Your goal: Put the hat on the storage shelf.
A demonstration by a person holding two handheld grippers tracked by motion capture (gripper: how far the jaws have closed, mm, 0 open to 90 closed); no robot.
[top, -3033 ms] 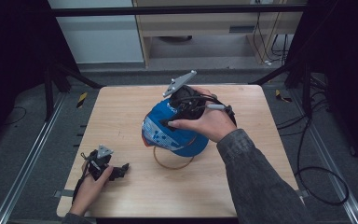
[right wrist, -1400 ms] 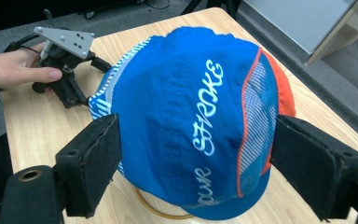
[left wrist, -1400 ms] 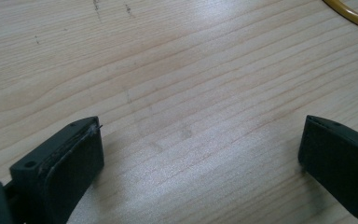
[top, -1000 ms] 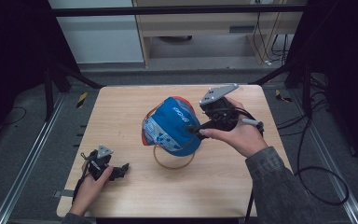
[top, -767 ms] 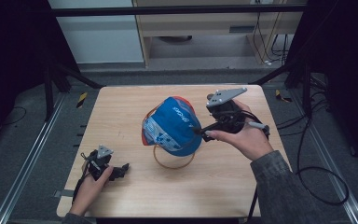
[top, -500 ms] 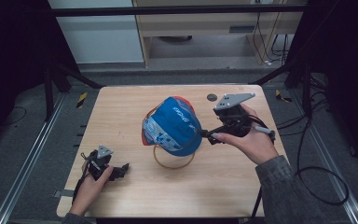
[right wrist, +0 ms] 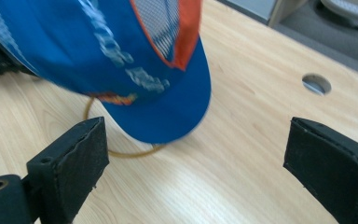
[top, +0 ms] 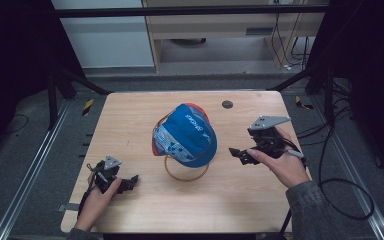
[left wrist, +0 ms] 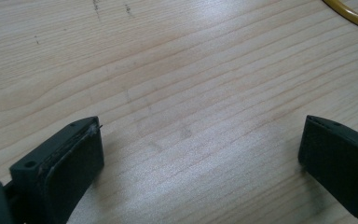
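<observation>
- So the blue fabric cap with the orange trim and white lettering (top: 186, 134) is perched mid-surface, propped up on a thin yellow wire ring stand (top: 186, 175); its brim hangs over the ring in the right gripper view (right wrist: 168, 93).
- Right gripper (top: 240, 154) sits just to the right of the cap, near it but not touching. Its fingers (right wrist: 72, 158) are spread wide and have just been opening, with nothing between them, only bare wood, the cap's brim a bit beyond.
- Left gripper (top: 130, 181) is down at the near left corner of the light wooden surface (top: 130, 115), well apart from the cap, resting low with the hand (top: 97, 197) wrapped around it.
- Its fingers (left wrist: 70, 163) are also spread, nothing pinched, just wood grain between them; a bit of the yellow ring peeks in at the top right corner of that view (left wrist: 349, 14).
- There's a small round hole (top: 227, 104) in the surface behind the cap, also seen off to the right in the right gripper view (right wrist: 316, 84).
</observation>
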